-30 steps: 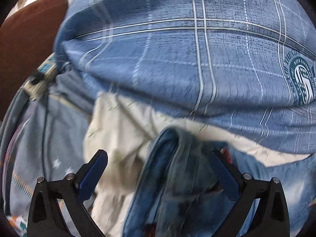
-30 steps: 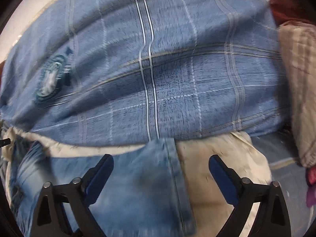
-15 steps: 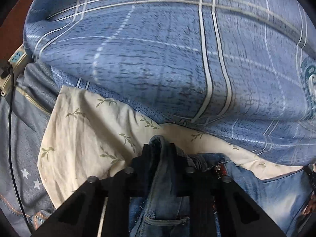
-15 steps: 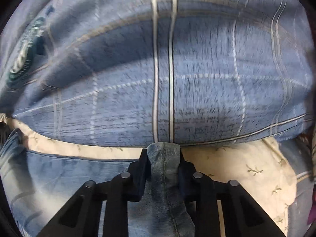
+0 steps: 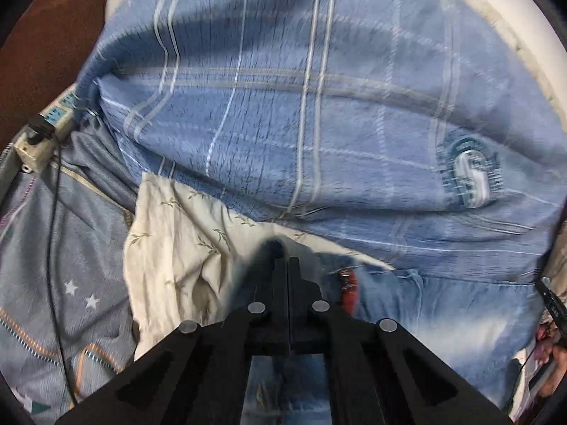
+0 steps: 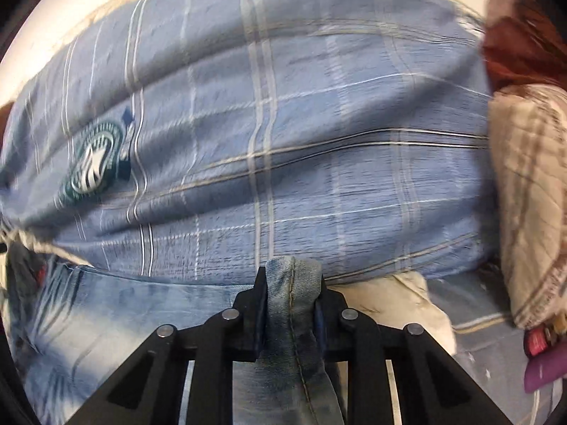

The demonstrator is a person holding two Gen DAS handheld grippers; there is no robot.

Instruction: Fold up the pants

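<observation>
Light blue jeans (image 5: pixel 443 318) lie on a bed in front of a blue plaid quilt (image 5: pixel 319 124). In the left wrist view my left gripper (image 5: pixel 287 262) has its fingers pressed together. A dark, blurred bit of the jeans' waist sticks out at its tips, beside a red label (image 5: pixel 349 283). In the right wrist view my right gripper (image 6: pixel 291 283) is shut on a thick seamed fold of the jeans' edge, which stands up between the pads. The rest of the jeans (image 6: pixel 124 318) spreads to the left below the quilt (image 6: pixel 283 141).
A cream leaf-print cloth (image 5: pixel 177 241) lies under the jeans and shows again (image 6: pixel 407 294) to the right. A power strip (image 5: pixel 46 131) with a black cable (image 5: pixel 55 248) sits at far left by a brown cushion (image 5: pixel 46 35). A beige quilted pillow (image 6: pixel 531 194) is at right.
Both grippers went from wide open to shut on folds of the jeans. Both then rose and drew back, so more of the quilt shows now.
</observation>
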